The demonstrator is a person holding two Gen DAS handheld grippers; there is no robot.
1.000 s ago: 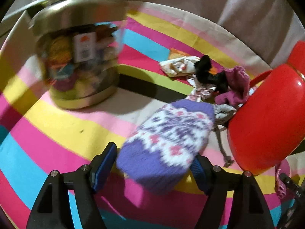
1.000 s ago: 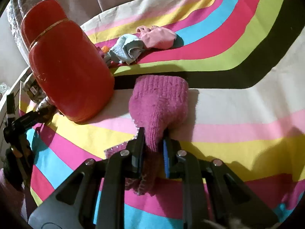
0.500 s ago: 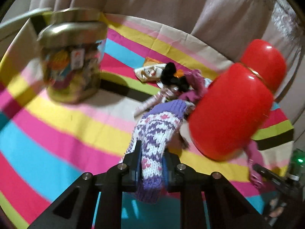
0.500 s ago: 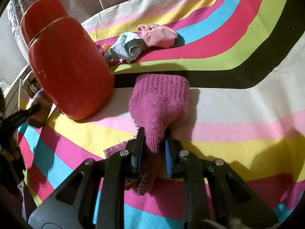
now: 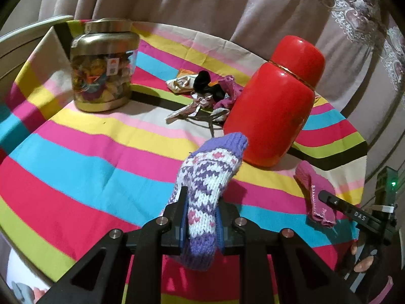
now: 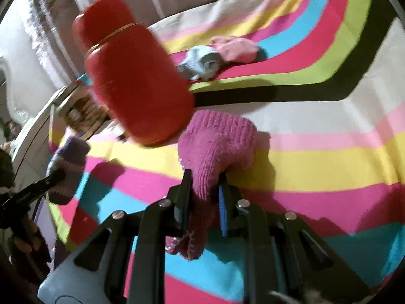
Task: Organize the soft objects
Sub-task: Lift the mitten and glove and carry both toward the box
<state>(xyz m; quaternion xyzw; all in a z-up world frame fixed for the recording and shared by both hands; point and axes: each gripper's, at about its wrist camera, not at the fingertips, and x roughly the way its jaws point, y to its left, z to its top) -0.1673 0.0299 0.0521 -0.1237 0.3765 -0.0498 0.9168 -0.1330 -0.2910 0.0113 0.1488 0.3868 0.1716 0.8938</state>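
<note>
Purple sock now clamped in left gripper and lifted off striped cloth, no longer lying between open jaws; pink sock likewise pinched in right gripper, both ready for sorting.

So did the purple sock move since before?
Yes. The purple sock was lying flat on the striped cloth; now the left gripper has pinched it and lifted it, so it hangs in front of the red jar.
</note>
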